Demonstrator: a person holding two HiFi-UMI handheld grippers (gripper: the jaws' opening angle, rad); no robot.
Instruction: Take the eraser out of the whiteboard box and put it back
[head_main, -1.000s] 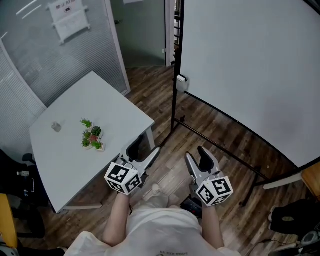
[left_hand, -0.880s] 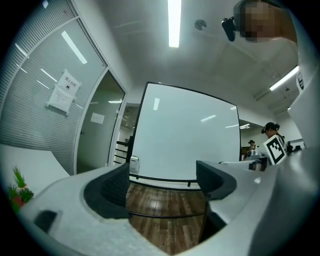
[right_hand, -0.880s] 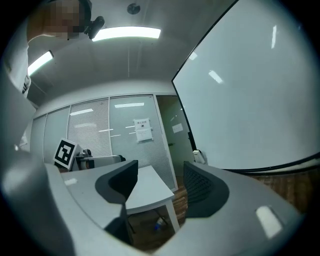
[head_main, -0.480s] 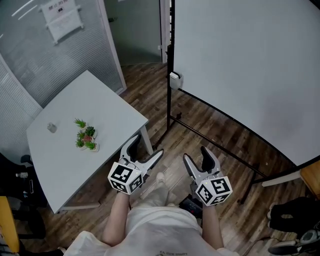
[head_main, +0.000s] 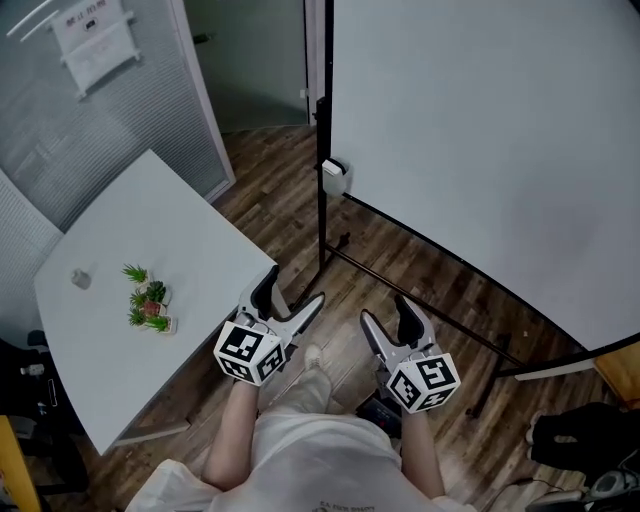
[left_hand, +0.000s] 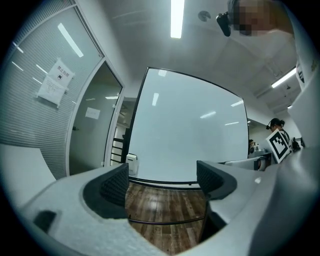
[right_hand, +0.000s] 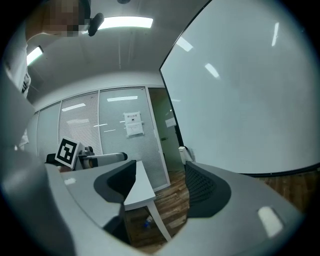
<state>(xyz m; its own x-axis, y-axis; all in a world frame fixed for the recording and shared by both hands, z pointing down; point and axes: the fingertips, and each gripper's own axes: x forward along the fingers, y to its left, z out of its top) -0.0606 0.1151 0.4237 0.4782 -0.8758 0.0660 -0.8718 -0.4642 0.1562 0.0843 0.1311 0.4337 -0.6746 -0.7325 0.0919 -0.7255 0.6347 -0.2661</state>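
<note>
A small white whiteboard box (head_main: 334, 177) hangs on the black post at the left edge of the big whiteboard (head_main: 480, 150). The eraser does not show in any view. My left gripper (head_main: 290, 295) and right gripper (head_main: 387, 315) are held side by side over the wooden floor, well short of the box. Both point level at the board. Their jaws have just been opening and stand wide with nothing between them. The box appears past the left gripper (left_hand: 162, 180) as a small white shape (left_hand: 131, 163), and past the right gripper (right_hand: 160, 185) on the post (right_hand: 186, 154).
A white table (head_main: 120, 350) stands at the left with small potted plants (head_main: 147, 305) on it. The whiteboard stand's black foot bar (head_main: 430, 305) runs across the floor ahead. A glass partition is behind the table. A dark bag (head_main: 570, 435) lies at the lower right.
Both grippers have moved forward toward the whiteboard's left post, and their jaws stand wider than before. The table and box have shifted left in the head view.
</note>
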